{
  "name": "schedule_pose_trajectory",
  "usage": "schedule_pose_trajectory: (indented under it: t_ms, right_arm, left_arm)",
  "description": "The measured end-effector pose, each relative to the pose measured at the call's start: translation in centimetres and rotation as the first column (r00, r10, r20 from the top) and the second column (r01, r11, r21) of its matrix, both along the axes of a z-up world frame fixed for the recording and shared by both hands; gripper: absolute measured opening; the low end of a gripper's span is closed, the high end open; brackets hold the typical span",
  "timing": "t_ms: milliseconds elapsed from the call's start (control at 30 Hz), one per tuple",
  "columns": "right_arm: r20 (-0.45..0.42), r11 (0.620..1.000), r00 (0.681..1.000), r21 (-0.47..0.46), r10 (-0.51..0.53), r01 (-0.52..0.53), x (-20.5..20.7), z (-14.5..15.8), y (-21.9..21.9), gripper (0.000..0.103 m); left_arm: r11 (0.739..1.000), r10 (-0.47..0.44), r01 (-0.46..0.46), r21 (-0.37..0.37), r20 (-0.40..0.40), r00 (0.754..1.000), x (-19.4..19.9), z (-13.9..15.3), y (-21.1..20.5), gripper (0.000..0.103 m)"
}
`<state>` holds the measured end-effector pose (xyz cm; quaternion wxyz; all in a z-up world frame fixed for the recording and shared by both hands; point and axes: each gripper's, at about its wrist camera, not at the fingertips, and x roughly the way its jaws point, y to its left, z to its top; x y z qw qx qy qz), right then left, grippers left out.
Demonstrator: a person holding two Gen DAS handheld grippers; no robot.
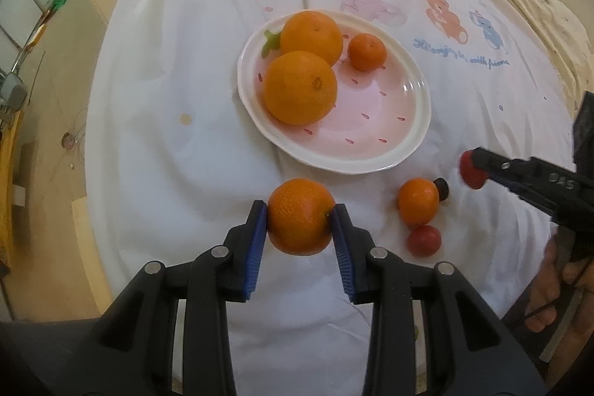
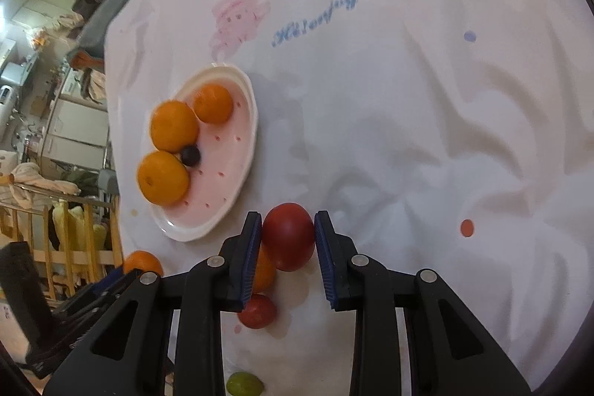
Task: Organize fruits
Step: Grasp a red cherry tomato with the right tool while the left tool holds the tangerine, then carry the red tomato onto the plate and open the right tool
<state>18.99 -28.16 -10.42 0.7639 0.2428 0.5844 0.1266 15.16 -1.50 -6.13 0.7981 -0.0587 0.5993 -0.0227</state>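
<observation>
Mandarin [image 1: 300,221]: bright orange, pebbled skin, slightly flattened round; pinched between blue pads [image 1: 258,247] of left gripper [image 1: 300,223], held just above white cloth [image 1: 167,99]. Stem dimple facing right pad, so short axis roughly horizontal, across the jaws.

Red tomato [image 2: 288,236]: smooth, dark red, egg-shaped; clamped between pads of right gripper [image 2: 287,234]. Long axis running away from the camera, along the fingers. Same fruit seen from left wrist view as a blurred red blob at the tip of the right gripper, to the right of plate.

On cloth, near both grippers: small mandarin [image 1: 418,201], a dark grape-like fruit [image 1: 441,188] touching its far side, small red tomato [image 1: 424,240] just beside its near side. Green grape [image 2: 245,385] at lower edge of right wrist view.

Pink plate [image 1: 389,121], white rim, strawberry print, beyond the held mandarin: two large oranges [image 1: 300,88] touching on its left side, one small mandarin [image 1: 366,51] apart at the rear. Dark grape [image 2: 190,155] between the oranges, right wrist view only.
</observation>
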Motion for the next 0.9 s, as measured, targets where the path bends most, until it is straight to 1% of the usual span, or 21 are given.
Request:
schedule_pose_trajectory:
  t_ms: [133,233,300,433,533,667,900]
  right_arm:
    - [0.067,0.999,0.997,0.023,-0.029,0.027,-0.1,1.8,-0.6,0.031]
    - [0.125,0.999,0.992,0.042,-0.034,0.029,-0.1,3.3,-0.8,0.031]
    - [0.158,0.998,0.987,0.055,-0.023,0.015,-0.1,4.3,-0.7,0.031]
    - [0.191,0.996,0.981,0.089,0.013,-0.03,0.5,5.4,0.2,0.031]
    - [0.196,0.994,0.979,0.09,0.051,-0.07,1.4,5.5,1.4,0.031]
    - [0.186,0.99,0.976,0.061,0.117,-0.13,3.0,4.8,3.4,0.031]
    - [0.137,0.974,0.964,-0.028,0.227,-0.225,6.8,1.9,7.1,0.031]
  left_arm:
    - [1.0,0.014,-0.014,0.005,0.02,1.0,0.0,0.5,0.6,0.031]
    - [1.0,0.028,-0.029,0.011,0.051,0.998,0.1,1.3,1.2,0.031]
    - [0.999,0.044,-0.045,0.009,0.075,0.996,0.2,2.0,1.7,0.031]
    - [0.996,0.091,-0.093,0.01,0.117,0.989,0.4,3.1,2.9,0.031]
    - [0.991,0.132,-0.132,-0.006,0.123,0.984,0.8,3.4,3.8,0.031]
    - [0.988,0.152,-0.151,-0.021,0.115,0.982,1.1,3.2,4.3,0.031]
    - [0.988,0.151,-0.148,-0.032,0.082,0.985,1.9,2.2,4.1,0.031]
